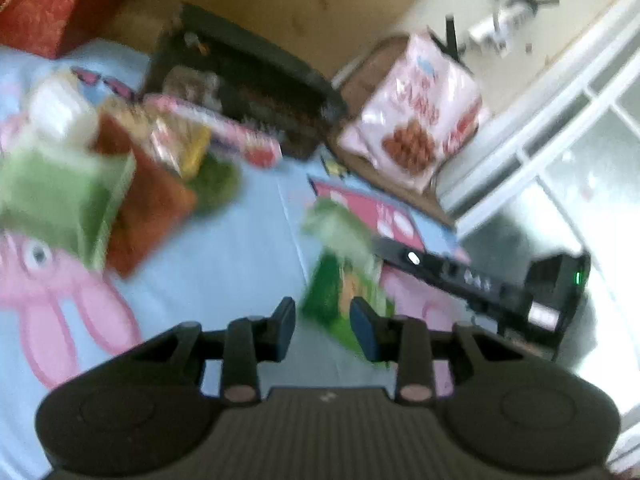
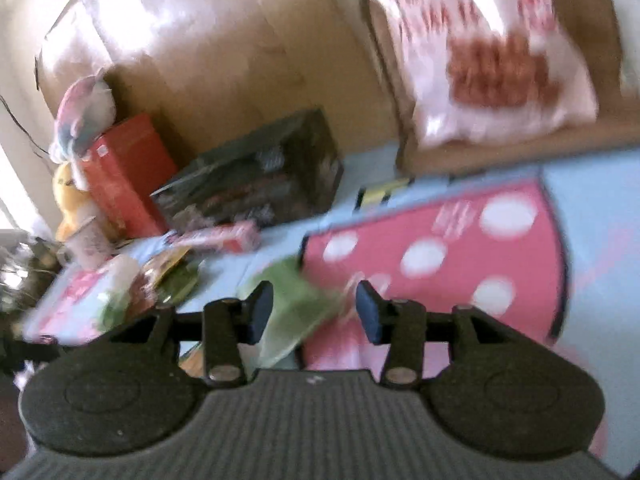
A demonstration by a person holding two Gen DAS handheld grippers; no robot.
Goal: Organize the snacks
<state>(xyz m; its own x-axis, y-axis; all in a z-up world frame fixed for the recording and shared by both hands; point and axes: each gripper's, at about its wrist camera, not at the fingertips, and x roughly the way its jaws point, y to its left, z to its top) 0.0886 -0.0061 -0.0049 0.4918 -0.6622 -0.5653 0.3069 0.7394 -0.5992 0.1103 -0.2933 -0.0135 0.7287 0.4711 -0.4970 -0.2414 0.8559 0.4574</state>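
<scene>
In the left wrist view my left gripper (image 1: 323, 326) hangs low over the pale blue sheet (image 1: 224, 248), open with a narrow gap and nothing between its pads. Just beyond its right finger lies a green snack bag (image 1: 340, 280). The right gripper's black body (image 1: 556, 280) reaches in from the right toward that bag. In the right wrist view my right gripper (image 2: 314, 312) stands open, and the green bag (image 2: 296, 304) lies between its fingers against the left pad. A strip of pink shows before the right pad. A big pink-and-white snack bag (image 1: 416, 120) (image 2: 492, 52) rests on a brown box.
A heap of snack packs (image 1: 120, 168) lies at the left, with a long pink box (image 1: 216, 128) and a black box (image 1: 248, 80) (image 2: 260, 176) behind. A red box (image 2: 124, 176) and plush toys (image 2: 84, 112) stand by the cardboard wall (image 2: 224, 52). White window frames (image 1: 560, 140) run along the right.
</scene>
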